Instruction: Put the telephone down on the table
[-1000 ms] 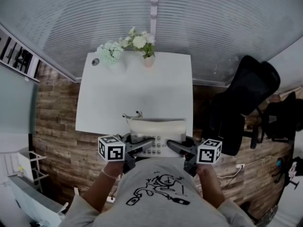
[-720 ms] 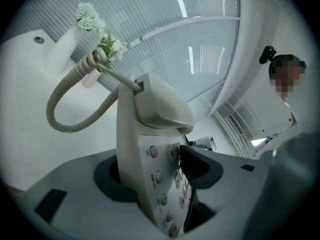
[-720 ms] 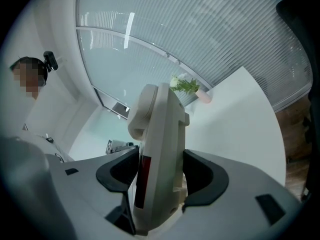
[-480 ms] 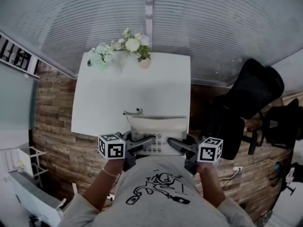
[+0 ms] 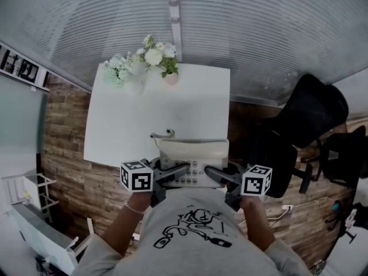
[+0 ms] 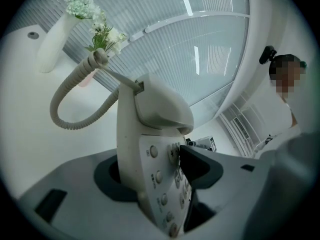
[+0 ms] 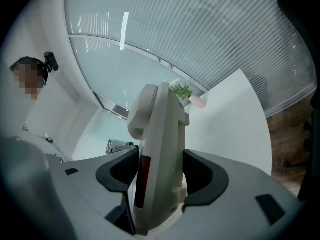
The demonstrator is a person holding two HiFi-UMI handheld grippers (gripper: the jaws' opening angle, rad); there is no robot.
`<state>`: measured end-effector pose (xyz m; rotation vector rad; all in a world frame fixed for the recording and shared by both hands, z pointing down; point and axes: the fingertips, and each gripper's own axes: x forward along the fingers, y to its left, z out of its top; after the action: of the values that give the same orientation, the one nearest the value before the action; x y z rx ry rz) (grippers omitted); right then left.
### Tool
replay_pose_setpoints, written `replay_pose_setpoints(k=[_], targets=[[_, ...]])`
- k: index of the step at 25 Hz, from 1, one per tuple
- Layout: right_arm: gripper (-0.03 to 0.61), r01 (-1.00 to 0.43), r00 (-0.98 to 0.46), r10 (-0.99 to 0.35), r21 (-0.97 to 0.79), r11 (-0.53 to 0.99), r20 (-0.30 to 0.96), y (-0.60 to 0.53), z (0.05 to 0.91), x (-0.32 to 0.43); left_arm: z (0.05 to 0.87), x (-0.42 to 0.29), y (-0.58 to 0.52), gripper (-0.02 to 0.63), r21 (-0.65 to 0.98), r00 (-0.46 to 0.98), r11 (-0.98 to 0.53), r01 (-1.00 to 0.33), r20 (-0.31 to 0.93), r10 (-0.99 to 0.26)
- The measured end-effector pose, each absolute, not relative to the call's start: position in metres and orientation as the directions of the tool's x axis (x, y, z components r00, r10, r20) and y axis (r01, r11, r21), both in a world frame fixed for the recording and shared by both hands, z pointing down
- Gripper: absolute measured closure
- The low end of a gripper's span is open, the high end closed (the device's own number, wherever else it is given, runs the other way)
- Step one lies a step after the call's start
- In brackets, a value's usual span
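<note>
A cream desk telephone (image 5: pixel 192 156) with its handset on top and a coiled cord (image 6: pixel 67 101) hangs over the near edge of the white table (image 5: pixel 144 119). My left gripper (image 5: pixel 174 175) is shut on its left side, one pad on the keypad face (image 6: pixel 167 184). My right gripper (image 5: pixel 214 175) is shut on the telephone's right side (image 7: pixel 160 149), both pads against the body. The telephone's underside is hidden, so I cannot tell whether it touches the table.
Two vases of white flowers (image 5: pixel 122 72) (image 5: pixel 161 59) stand at the table's far edge, against a ribbed glass wall. A black office chair (image 5: pixel 305 119) stands to the right. Wooden floor (image 5: pixel 63 131) lies to the left of the table.
Both grippers have carried the telephone a little farther in over the table's near edge. The hold on it is the same.
</note>
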<state>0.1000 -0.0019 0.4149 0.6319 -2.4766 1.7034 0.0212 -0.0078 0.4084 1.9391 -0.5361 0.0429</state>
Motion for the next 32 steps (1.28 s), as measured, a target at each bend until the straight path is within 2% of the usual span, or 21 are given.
replay_pose_setpoints(k=[12, 32], targets=[[0.291, -0.378, -0.912, -0.281, -0.876, 0.299, 0.298, -0.017, 0.419, 0.102, 0.414, 0.023, -0.022, 0.359, 0.870, 0.897, -0.311, -0.381, 0.267, -0.352], [0.291, -0.426, -0.872, -0.364, -0.874, 0.236, 0.327, -0.031, 0.454, 0.082, 0.455, 0.002, -0.042, 0.333, 0.874, 0.916, -0.309, -0.375, 0.298, -0.268]])
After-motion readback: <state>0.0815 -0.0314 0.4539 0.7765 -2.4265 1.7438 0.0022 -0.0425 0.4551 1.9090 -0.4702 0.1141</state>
